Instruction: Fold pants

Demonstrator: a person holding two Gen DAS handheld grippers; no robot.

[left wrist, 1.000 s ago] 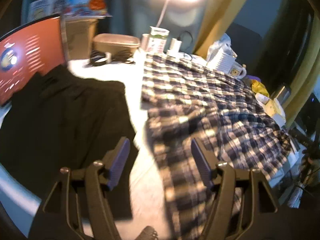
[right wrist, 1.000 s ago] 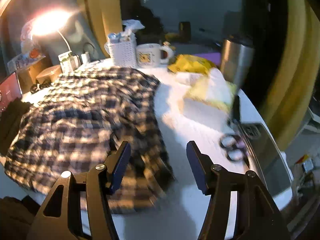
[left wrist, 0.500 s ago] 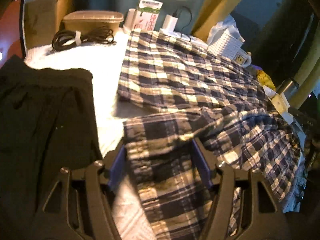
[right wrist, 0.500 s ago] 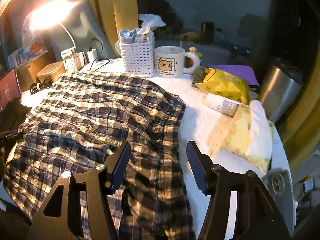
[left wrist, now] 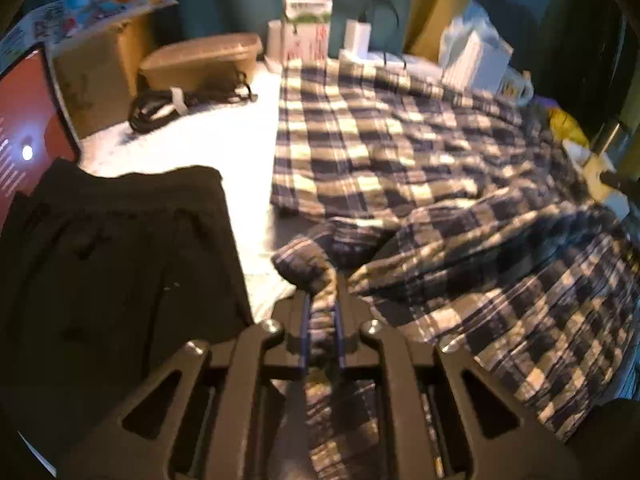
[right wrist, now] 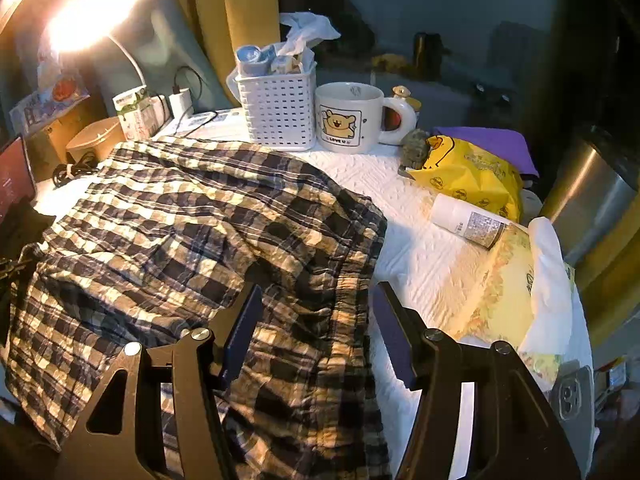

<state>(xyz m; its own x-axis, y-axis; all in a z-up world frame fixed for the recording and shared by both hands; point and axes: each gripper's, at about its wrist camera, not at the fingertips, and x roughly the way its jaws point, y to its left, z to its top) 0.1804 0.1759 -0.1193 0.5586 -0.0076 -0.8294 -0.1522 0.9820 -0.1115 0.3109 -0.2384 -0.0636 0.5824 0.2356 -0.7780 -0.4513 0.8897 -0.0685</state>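
- Left wrist view: left gripper [left wrist: 322, 312] closing, its jaws pinching a bunched hem of the plaid pants [left wrist: 420, 168]; the rest spreads ahead and right. Black garment [left wrist: 120, 248] lies left, a bare white strip between.
- Right wrist view: right gripper [right wrist: 316, 320] released, jaws wide over the pants' [right wrist: 192, 232] right edge; white tablecloth [right wrist: 424, 264] bare alongside.

Dim room, glaring lamp [right wrist: 86, 20] upper left, soft blur, dark fisheye-warped corners
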